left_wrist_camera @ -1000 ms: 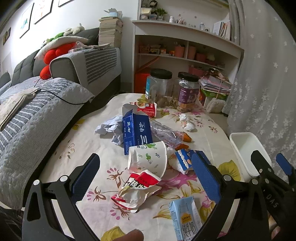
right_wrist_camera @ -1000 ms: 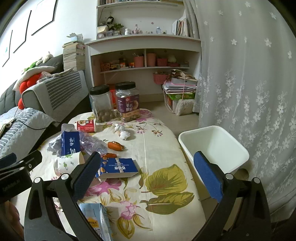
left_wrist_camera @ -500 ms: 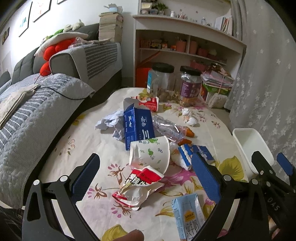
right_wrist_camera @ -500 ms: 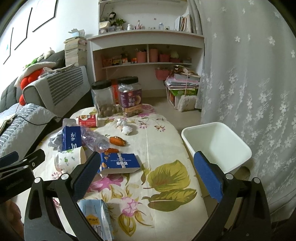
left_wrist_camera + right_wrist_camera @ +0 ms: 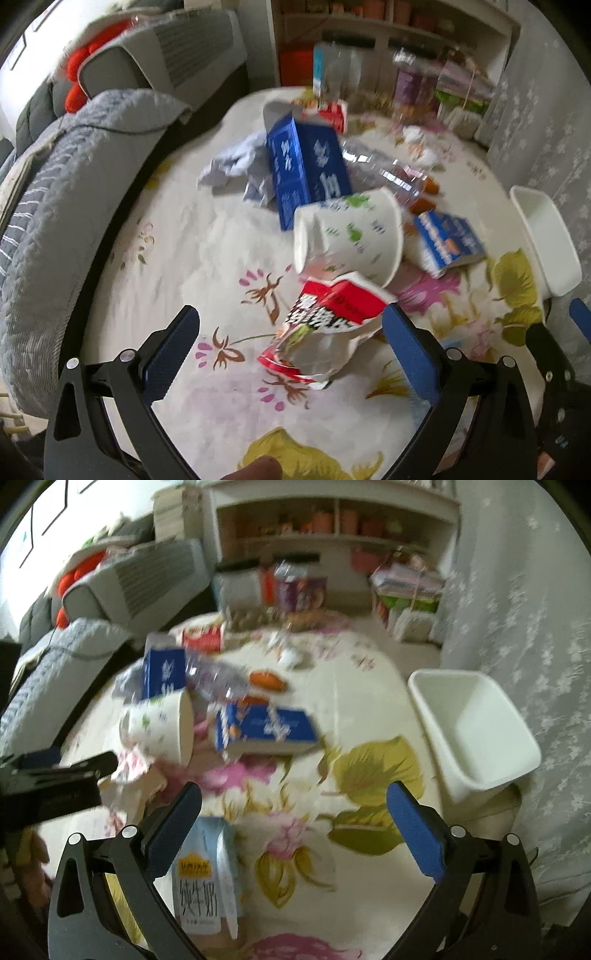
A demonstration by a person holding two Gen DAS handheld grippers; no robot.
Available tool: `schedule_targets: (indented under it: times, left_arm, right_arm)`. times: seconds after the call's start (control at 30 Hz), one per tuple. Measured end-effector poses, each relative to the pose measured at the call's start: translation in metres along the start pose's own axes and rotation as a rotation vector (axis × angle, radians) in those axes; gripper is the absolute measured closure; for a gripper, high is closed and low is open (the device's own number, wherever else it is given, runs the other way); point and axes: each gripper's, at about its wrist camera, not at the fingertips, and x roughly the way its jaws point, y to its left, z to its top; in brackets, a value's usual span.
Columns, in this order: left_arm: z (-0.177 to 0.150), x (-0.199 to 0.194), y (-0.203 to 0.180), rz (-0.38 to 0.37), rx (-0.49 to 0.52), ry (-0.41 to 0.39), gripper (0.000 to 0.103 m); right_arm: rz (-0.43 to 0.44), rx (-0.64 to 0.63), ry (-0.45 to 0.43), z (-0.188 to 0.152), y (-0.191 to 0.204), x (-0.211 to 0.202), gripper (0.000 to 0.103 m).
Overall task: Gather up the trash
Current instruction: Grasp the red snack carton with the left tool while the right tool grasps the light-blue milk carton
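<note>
Bare cloth on the desk (image 5: 177,258) lies open along its left half, beside the sofa (image 5: 55,206). The middle is crowded: a blue carton (image 5: 306,170), a cup (image 5: 351,236) on its side, a crushed bottle (image 5: 384,177) and a red wrapper (image 5: 325,328) lie close together. On the right, clear cloth runs between the blue box (image 5: 266,727) and the bin (image 5: 476,731), while a milk carton (image 5: 203,878) lies near the desk's front edge.

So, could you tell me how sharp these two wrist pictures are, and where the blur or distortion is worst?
Left wrist view: motion blur smears the far jars and shelf, while the red wrapper between the open left gripper fingers stays fairly readable. Right wrist view: softer overall, the blue box and paper cup streaked, the white bin clearer. Both show fisheye bending and dark corners.
</note>
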Motion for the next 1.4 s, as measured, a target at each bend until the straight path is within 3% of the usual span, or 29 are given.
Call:
schedule_targets:
  times: [0.27,0.6,0.73,0.87,1.1,1.2,1.27,1.3,1.4]
  left_arm:
    - [-0.006,0.040,0.006,-0.057,0.020,0.164,0.007]
    - [-0.011,0.061,-0.006,-0.095,0.108,0.225,0.008]
    - [-0.013,0.065,-0.003,-0.146,0.093,0.260,0.044]
    - [-0.015,0.059,0.005,-0.147,0.075,0.241,0.052]
    - [-0.013,0.036,0.031,-0.185,-0.006,0.178,0.053]
    - [-0.012,0.030,0.034,-0.193,-0.015,0.160,0.053]
    - [-0.013,0.026,0.036,-0.195,-0.017,0.147,0.053]
    - [-0.013,0.024,0.035,-0.196,-0.018,0.142,0.053]
    - [-0.012,0.018,0.036,-0.204,-0.028,0.121,0.053]
  right_arm:
    - [0.091,-0.036,0.208,-0.018,0.013,0.033,0.007]
    - [0.214,-0.082,0.361,-0.030,0.029,0.054,0.007]
    - [0.247,-0.082,0.385,-0.032,0.035,0.059,0.007]
    - [0.274,-0.059,0.405,-0.030,0.040,0.066,0.007]
    - [0.305,-0.090,0.415,-0.028,0.059,0.066,0.007]
    - [0.305,-0.107,0.397,-0.027,0.068,0.065,0.017]
    - [0.309,-0.111,0.381,-0.026,0.071,0.065,0.035]
    - [0.324,-0.105,0.386,-0.023,0.072,0.067,0.052]
    - [0.333,-0.066,0.384,-0.021,0.070,0.066,0.053]
